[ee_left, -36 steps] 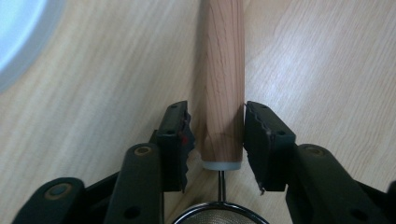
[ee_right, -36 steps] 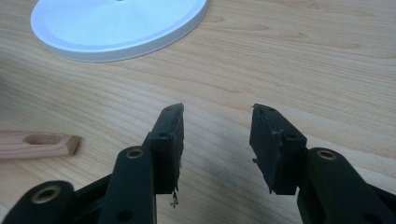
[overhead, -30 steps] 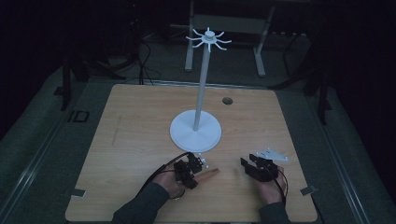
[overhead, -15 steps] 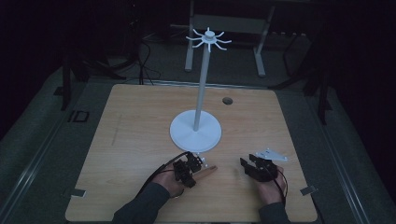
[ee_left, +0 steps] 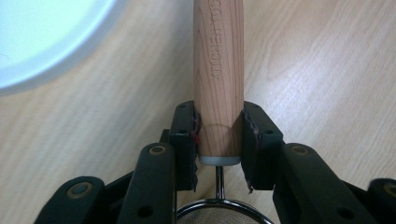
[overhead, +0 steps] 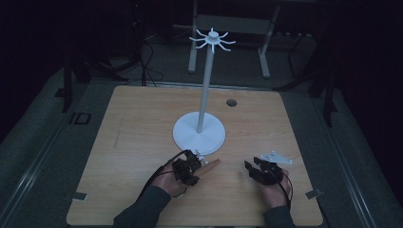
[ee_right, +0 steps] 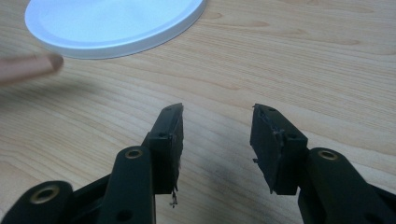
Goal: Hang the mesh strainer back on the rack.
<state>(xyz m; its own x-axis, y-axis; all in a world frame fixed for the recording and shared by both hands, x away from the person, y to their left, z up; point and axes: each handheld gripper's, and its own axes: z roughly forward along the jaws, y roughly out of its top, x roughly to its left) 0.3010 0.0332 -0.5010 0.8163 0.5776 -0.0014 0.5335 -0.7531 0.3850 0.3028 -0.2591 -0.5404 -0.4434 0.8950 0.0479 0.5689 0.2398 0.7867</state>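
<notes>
A small strainer lies on the wooden table (overhead: 142, 123), in front of the white stand's round base (overhead: 198, 135). My left gripper (ee_left: 218, 126) is shut on the butt end of its wooden handle (ee_left: 218, 70), both pads pressing its sides. The wire neck and mesh rim (ee_left: 219, 212) show just below the jaws. In the high view the left gripper (overhead: 196, 164) sits at the front centre, with the handle (overhead: 212, 165) pointing right. My right gripper (ee_right: 217, 121) rests open and empty on the table at the front right (overhead: 252, 167). The handle tip (ee_right: 32, 67) shows at its left.
The stand's thin pole rises to a ring of hooks (overhead: 212, 39). Its base (ee_right: 112, 23) lies close ahead of both grippers. A dark round hole (overhead: 231, 102) sits near the table's far edge. Bare wood spreads to the left and far right.
</notes>
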